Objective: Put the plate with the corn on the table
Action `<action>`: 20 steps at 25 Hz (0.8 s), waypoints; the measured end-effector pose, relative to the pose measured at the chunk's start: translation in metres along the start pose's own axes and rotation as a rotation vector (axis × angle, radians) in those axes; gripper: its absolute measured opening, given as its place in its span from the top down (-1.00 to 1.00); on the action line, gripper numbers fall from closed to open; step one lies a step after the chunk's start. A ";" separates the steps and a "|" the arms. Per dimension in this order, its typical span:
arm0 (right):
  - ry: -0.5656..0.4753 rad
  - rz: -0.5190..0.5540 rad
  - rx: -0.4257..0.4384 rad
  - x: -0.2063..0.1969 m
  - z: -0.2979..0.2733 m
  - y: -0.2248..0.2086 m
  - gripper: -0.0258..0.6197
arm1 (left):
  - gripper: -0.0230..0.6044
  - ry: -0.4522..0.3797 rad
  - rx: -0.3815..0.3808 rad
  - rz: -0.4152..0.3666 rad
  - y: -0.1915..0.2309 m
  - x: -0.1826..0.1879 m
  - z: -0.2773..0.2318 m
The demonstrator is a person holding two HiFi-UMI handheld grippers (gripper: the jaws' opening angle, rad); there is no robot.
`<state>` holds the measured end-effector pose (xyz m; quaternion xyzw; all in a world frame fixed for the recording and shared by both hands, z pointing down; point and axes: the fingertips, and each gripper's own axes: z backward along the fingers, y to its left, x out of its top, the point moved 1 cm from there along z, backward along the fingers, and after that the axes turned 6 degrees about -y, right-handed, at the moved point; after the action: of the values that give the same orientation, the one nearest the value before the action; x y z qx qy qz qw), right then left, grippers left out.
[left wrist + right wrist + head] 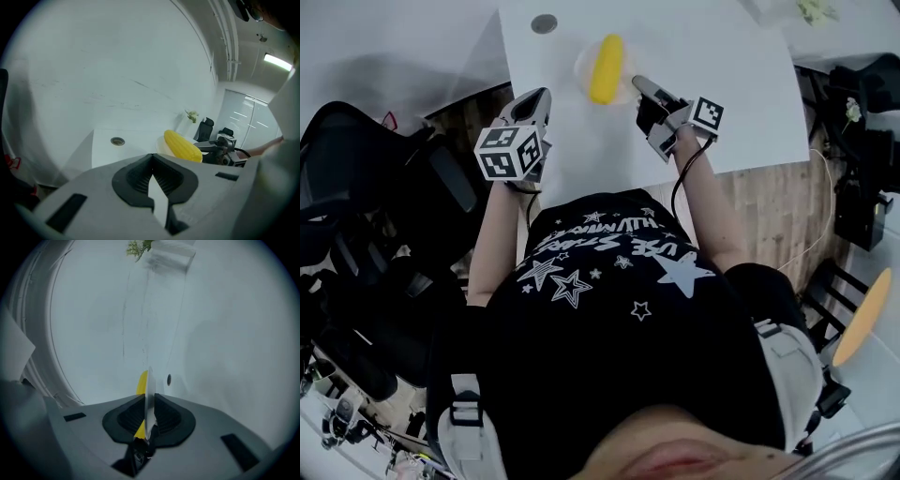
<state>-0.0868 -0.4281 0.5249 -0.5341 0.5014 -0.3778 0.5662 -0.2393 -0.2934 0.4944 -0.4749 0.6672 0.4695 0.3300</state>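
White table [722,103] below — right gripper [643,86] clamps the plate [581,67] rim, corn [607,67] just beyond its jaws; left gripper [536,101] closed, empty, nearby.

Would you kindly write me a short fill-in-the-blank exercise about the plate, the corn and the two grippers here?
1. Of the left gripper and the right gripper, only the ____ one has its fingers on the rim of the plate.
2. The corn on the plate is ____ in colour.
3. The left gripper's fingers hold ____.

Missing words: right; yellow; nothing.
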 end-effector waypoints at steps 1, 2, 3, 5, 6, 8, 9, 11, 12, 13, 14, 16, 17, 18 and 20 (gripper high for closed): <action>0.015 0.001 -0.003 0.005 -0.002 -0.003 0.78 | 0.91 0.004 0.015 0.002 0.000 -0.001 -0.006; 0.029 0.001 -0.005 0.011 -0.004 -0.005 0.78 | 0.91 0.008 0.029 0.005 -0.001 -0.001 -0.011; 0.042 0.000 -0.007 0.016 -0.006 -0.008 0.78 | 0.91 0.011 0.041 0.008 -0.002 -0.002 -0.017; 0.067 0.002 -0.009 0.027 -0.008 -0.013 0.78 | 0.91 0.017 0.059 0.014 -0.005 -0.002 -0.028; 0.079 0.005 -0.011 0.033 -0.009 -0.016 0.78 | 0.91 0.018 0.067 0.017 -0.007 -0.001 -0.034; 0.102 0.011 -0.015 0.042 -0.012 -0.021 0.78 | 0.91 0.015 0.081 0.025 -0.010 0.001 -0.045; 0.114 0.015 -0.018 0.047 -0.013 -0.025 0.78 | 0.91 0.014 0.087 0.030 -0.011 0.002 -0.050; 0.137 0.022 -0.024 0.054 -0.016 -0.033 0.78 | 0.91 0.021 0.104 0.034 -0.011 0.001 -0.059; 0.149 0.024 -0.026 0.057 -0.018 -0.037 0.78 | 0.91 0.029 0.114 0.032 -0.011 -0.001 -0.064; 0.161 0.026 -0.029 0.060 -0.020 -0.041 0.78 | 0.91 0.038 0.124 0.031 -0.010 -0.002 -0.068; 0.171 0.028 -0.032 0.063 -0.022 -0.045 0.78 | 0.91 0.046 0.133 0.031 -0.009 -0.004 -0.073; 0.191 0.025 -0.035 0.067 -0.026 -0.053 0.78 | 0.91 0.054 0.146 0.041 -0.007 -0.007 -0.079; 0.199 0.022 -0.033 0.068 -0.028 -0.056 0.78 | 0.91 0.057 0.152 0.047 -0.006 -0.008 -0.082; 0.205 0.018 -0.031 0.070 -0.031 -0.058 0.78 | 0.91 0.060 0.160 0.051 -0.004 -0.009 -0.085; 0.214 0.014 -0.030 0.072 -0.034 -0.064 0.79 | 0.91 0.071 0.177 0.056 0.001 -0.011 -0.088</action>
<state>-0.0982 -0.5142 0.5788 -0.4956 0.5683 -0.4210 0.5041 -0.2365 -0.3729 0.5346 -0.4413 0.7303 0.4009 0.3336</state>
